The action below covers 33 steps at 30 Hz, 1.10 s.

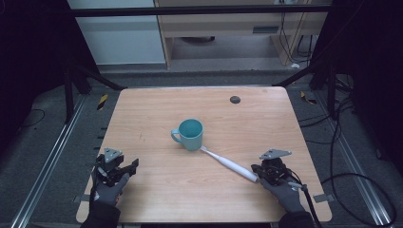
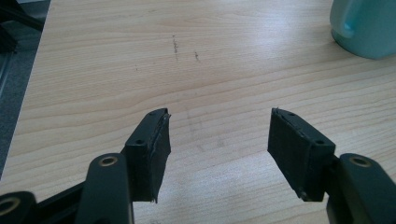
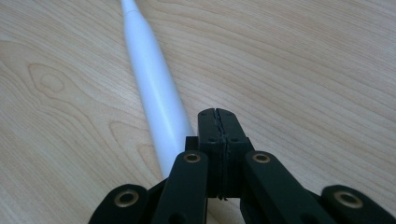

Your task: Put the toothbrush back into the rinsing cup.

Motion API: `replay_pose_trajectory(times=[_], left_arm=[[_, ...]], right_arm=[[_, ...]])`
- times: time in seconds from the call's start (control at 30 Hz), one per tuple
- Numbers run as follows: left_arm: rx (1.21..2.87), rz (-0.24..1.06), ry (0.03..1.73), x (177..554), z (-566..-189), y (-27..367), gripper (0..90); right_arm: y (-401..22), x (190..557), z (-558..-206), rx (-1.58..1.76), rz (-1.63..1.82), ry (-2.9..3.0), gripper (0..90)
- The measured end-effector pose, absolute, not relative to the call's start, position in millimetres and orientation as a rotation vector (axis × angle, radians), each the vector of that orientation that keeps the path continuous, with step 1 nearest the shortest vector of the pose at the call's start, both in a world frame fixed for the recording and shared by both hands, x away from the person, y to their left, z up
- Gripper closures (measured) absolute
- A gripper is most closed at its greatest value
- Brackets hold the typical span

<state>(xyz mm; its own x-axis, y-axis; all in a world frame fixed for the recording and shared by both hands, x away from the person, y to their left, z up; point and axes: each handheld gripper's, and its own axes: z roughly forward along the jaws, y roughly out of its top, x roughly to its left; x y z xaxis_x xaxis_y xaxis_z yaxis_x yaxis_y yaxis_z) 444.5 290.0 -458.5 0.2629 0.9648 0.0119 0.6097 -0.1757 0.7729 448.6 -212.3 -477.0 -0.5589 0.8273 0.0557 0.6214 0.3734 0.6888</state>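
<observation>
My left gripper (image 1: 127, 167) rests near the table's (image 1: 157, 185) front left corner, in my gloved left hand (image 1: 108, 190). Its jaws stand wide apart with bare wood between them, and its own camera shows the pads (image 2: 156, 154) gripping nothing. From that camera the teal mug (image 2: 364, 25) sits well ahead and off to the right, handle turned toward me.

In the high view the mug (image 1: 190, 134) stands upright near the middle of the table, its handle pointing left. A white toothbrush (image 1: 229, 164) lies flat on the wood, running from just beside the mug's base down and right toward my right gripper (image 1: 259, 172).

That gripper is in my right hand (image 1: 285, 192) near the front right edge. Its jaws are pressed flat together with nothing between them. In the right gripper view the toothbrush handle (image 3: 156, 98) lies just to the left of the closed jaws; its near end passes under the linkage, so I cannot be sure whether it touches the gripper.

A small dark disc (image 1: 235, 99) is set in the tabletop toward the far edge.
</observation>
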Motion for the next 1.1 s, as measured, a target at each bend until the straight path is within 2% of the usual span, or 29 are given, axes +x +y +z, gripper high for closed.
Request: replay_pose_trajectory(times=[0.3,0.43,0.8,0.97,1.03,1.07,1.1], left_arm=[[1.880,0.692,1.425,445,-458,291,38.1],[1.887,0.690,1.420,445,-458,290,37.8],[1.909,0.702,1.421,446,-459,290,38.2],[1.907,0.705,1.422,446,-458,291,38.3],[1.907,0.703,1.424,446,-459,291,38.3],[1.908,0.701,1.425,446,-459,290,38.3],[1.911,0.702,1.424,446,-459,290,38.2]], right_arm=[[-209,447,-476,1.255,0.969,2.353,89.0],[-209,448,-467,1.235,0.957,2.326,84.9],[-198,458,-439,1.192,0.891,2.406,59.2],[-185,467,-431,1.186,0.858,2.435,43.4],[-183,468,-430,1.180,0.858,2.439,42.0],[-176,471,-425,1.171,0.849,2.449,36.8],[-176,471,-425,1.171,0.849,2.449,36.8]])
